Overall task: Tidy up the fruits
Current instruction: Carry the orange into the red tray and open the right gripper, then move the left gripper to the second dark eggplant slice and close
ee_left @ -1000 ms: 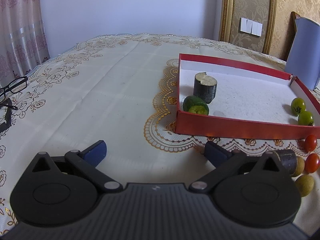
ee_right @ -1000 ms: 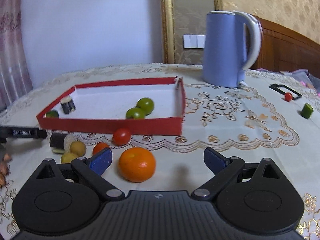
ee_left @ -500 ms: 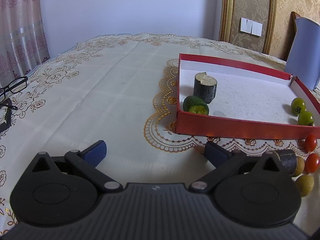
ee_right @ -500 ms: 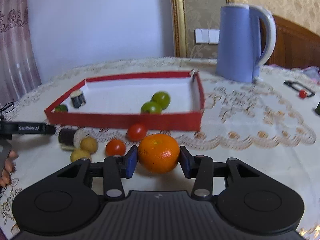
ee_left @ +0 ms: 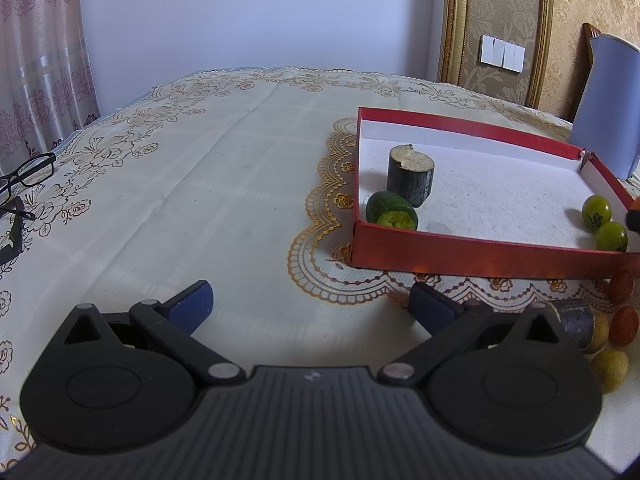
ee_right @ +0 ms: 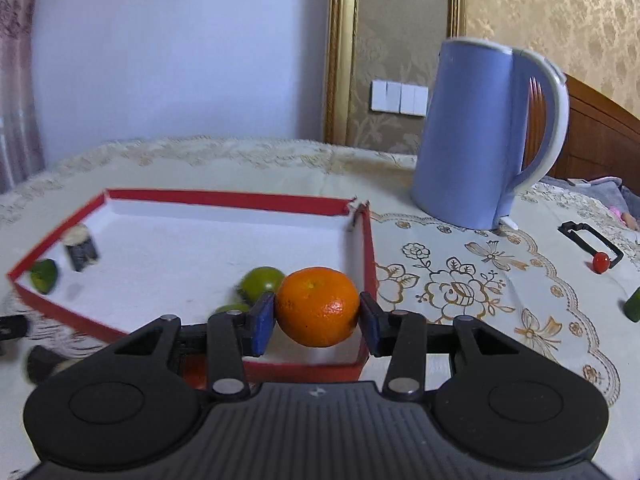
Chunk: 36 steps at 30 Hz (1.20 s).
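My right gripper is shut on an orange and holds it above the near right corner of the red box. Inside the box lie two green fruits, a dark cylinder piece and a green cut piece. My left gripper is open and empty, low over the tablecloth left of the red box. In the left wrist view the dark cylinder, the green cut piece and the green fruits show in the box. Red tomatoes and yellow fruits lie outside it.
A blue kettle stands behind the box on the right. A small red tomato, a black frame and a green piece lie at the far right. Glasses lie at the table's left edge.
My right gripper closed on the orange, lifted it and carried it forward over the box's near right corner. My left gripper has stayed still.
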{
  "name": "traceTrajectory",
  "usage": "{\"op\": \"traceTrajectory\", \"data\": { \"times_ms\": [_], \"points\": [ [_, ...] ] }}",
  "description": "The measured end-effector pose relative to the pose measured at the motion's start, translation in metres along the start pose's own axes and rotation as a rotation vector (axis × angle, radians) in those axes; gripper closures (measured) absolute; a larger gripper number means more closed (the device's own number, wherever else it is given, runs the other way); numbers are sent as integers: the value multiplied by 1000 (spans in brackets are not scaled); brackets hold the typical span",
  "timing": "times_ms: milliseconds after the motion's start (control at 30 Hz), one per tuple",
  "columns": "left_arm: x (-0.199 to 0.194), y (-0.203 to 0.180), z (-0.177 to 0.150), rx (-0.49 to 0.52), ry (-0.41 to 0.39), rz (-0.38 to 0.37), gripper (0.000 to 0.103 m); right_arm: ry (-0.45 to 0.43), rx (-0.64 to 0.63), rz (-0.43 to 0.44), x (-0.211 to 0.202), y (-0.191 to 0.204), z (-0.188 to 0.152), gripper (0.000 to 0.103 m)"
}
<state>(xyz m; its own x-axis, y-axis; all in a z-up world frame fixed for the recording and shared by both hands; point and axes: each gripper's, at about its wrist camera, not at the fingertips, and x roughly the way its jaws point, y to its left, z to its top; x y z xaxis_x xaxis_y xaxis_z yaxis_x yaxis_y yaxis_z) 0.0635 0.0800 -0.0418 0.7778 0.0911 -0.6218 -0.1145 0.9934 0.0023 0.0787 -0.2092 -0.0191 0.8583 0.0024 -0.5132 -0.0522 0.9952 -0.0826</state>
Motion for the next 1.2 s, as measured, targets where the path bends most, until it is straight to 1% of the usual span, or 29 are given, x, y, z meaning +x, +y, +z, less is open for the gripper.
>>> {"op": "traceTrajectory", "data": {
  "times_ms": [133,233,400,533,667,733,800,867,900,967,1067,1100,1167,1200],
  "points": [
    [0,0,0,0,0,0,0,11,2,3,16,-1,-3,59],
    [0,0,0,0,0,0,0,11,-27,-7,22,3,-7,60],
    [0,0,0,0,0,1,0,-8,-38,-19,21,5,-11,60],
    [0,0,0,0,0,1,0,-14,-23,-6,19,3,-11,59],
    [0,0,0,0,1,1,0,-29,3,35,13,-1,-13,50],
    [0,0,0,-1,1,1,0,-44,-12,31,8,4,-14,40],
    [0,0,0,-1,1,1,0,-67,-19,34,1,6,-14,33],
    [0,0,0,-1,1,1,0,-105,5,7,-9,2,-12,25],
    [0,0,0,-1,1,1,0,-117,28,1,-14,-1,-11,17],
    [0,-1,0,-1,1,1,0,-129,68,5,-23,-10,-12,16],
    [0,0,0,-1,1,1,0,-84,87,-7,-31,-23,-19,16],
    [0,-1,0,-1,1,1,0,-76,98,4,-33,-30,-22,16],
    [0,0,0,-1,1,1,0,-63,111,55,-38,-41,-28,16],
    [0,0,0,-1,1,1,0,-75,126,59,-42,-46,-29,16]
  ]
}}
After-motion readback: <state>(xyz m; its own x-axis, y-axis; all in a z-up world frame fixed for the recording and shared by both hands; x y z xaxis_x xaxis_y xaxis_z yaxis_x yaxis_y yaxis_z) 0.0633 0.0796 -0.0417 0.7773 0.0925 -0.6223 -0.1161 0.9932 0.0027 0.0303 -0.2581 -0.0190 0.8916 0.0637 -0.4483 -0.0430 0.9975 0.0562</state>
